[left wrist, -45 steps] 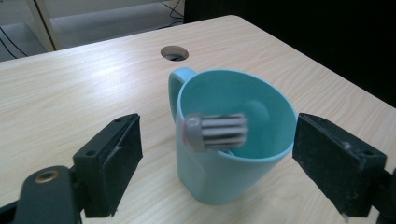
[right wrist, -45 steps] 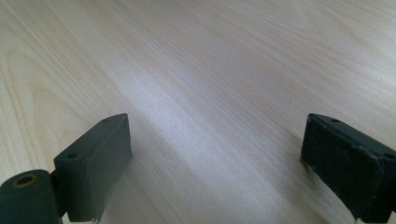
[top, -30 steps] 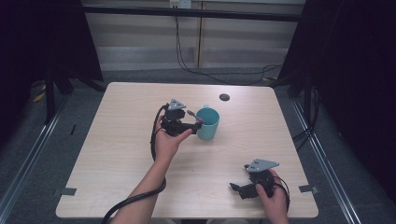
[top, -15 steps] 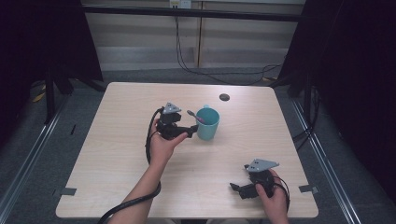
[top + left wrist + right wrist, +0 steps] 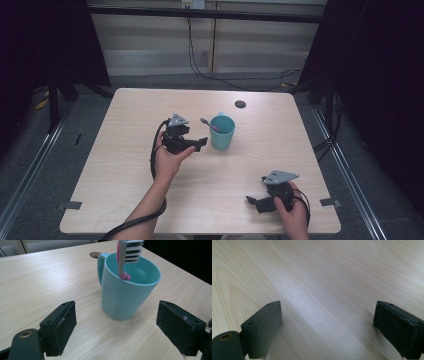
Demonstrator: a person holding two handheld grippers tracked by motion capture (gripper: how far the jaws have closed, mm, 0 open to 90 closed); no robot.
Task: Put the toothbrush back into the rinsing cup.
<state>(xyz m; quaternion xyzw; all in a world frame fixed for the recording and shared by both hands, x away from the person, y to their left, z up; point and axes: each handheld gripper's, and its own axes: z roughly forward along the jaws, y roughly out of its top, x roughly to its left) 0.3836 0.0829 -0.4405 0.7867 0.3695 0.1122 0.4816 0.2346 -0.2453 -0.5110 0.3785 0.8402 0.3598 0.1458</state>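
Right now your teal mug (image 5: 128, 291) sits mid-table with a pink-handled toothbrush (image 5: 123, 258) leaning inside, bristles up. Your left gripper (image 5: 200, 144) hovers just beside it, jaws spread wide, empty. A dark disc (image 5: 240, 104) lies behind the mug. Your right gripper (image 5: 251, 202), gaping too, rests near the front edge over bare wooden table (image 5: 324, 277).

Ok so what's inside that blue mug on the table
A toothbrush stands in the mug, its pink-and-grey handle leaning on the near rim and its bristle head sticking out above. The handle's lower end and most of the mug's bottom are hidden by the near wall.
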